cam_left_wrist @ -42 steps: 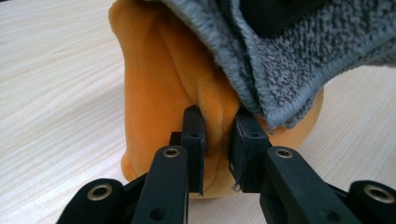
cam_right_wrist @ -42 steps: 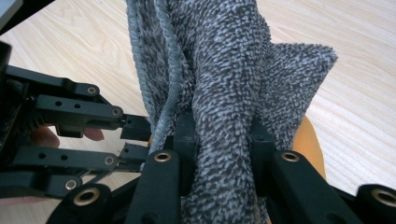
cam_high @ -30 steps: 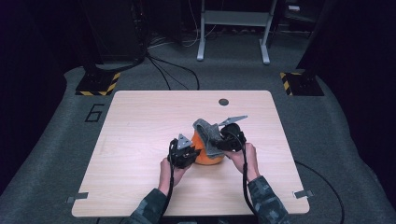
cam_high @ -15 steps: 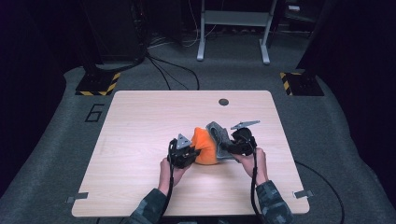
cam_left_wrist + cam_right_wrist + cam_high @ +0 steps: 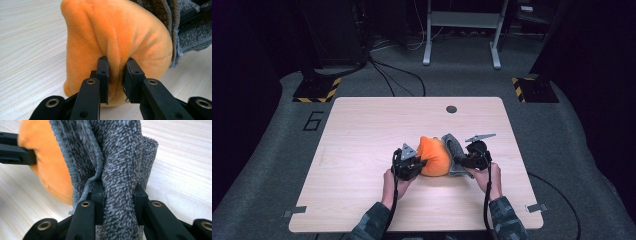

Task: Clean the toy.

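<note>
— Sitting near the middle of the bench (image 5: 362,150), toward the near edge: orange plush cushion (image 5: 434,156) on the left, grey fleece cover (image 5: 453,152) bunched against its right side, half peeled off.

— Lying which way?

— Running left to right across the bench, cushion and cover forming one long lump, with one hand at each end. Nothing else nearby except a small dark hole (image 5: 451,109) toward the far edge.

— Left gripper (image 5: 411,164)?

— Pinching a fold of the orange plush, fingers (image 5: 103,72) nearly together with a ridge of fabric squeezed between them. Cushion bulging straight ahead of them, touching.

— And the right gripper (image 5: 472,159)?

— Clamping a thick roll of the grey fleece, fingers (image 5: 98,192) pressing in from both sides. Cover rising straight ahead of them, orange showing beyond it to the left in the right gripper view.

— So pulling apart next?

— Probably: tugging rightward along that long axis while holding the cushion back on the left, each hand nearest its own piece.
</note>
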Motion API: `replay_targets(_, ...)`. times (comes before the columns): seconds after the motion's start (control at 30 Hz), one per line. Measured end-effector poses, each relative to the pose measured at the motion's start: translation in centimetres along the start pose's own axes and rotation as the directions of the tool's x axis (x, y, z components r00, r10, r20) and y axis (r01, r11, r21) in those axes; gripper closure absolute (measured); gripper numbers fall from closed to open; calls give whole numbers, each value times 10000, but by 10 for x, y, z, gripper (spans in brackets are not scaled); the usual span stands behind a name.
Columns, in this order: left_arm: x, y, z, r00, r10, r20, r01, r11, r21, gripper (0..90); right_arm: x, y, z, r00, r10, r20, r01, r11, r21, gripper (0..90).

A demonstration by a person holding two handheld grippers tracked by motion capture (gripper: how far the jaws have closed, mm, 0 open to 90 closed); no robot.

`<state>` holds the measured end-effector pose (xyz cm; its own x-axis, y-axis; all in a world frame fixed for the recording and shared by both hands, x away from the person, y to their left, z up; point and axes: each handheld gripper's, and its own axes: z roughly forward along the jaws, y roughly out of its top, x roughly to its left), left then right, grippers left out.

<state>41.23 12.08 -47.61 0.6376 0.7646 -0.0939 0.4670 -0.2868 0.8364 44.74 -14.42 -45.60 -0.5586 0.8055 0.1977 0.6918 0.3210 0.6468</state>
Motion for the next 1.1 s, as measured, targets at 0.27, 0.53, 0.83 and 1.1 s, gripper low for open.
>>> replay_targets(0.27, 0, 0, 0, 10000, 3, -35, -3, 10000, -11, 760, -10, -9, 12, 9993, 311, 225, -320, 9988, 375, 708)
replay_targets(0.53, 1, 0, -1, 10000, -20, -27, 20, 10000, 11, 759, -19, -18, 28, 9981, 519, 319, -546, 9945, 899, 707)
replay_targets(0.83, 4, 0, -1, 10000, -66, -72, 66, 10000, 47, 756, -8, 1, -5, 9983, 262, 529, -254, 9996, -152, 713)
replay_targets(1.1, 4, 0, -2, 10000, -25, -88, 25, 10000, 84, 738, 30, 30, -12, 9952, -948, 248, 954, 9951, -240, 720)
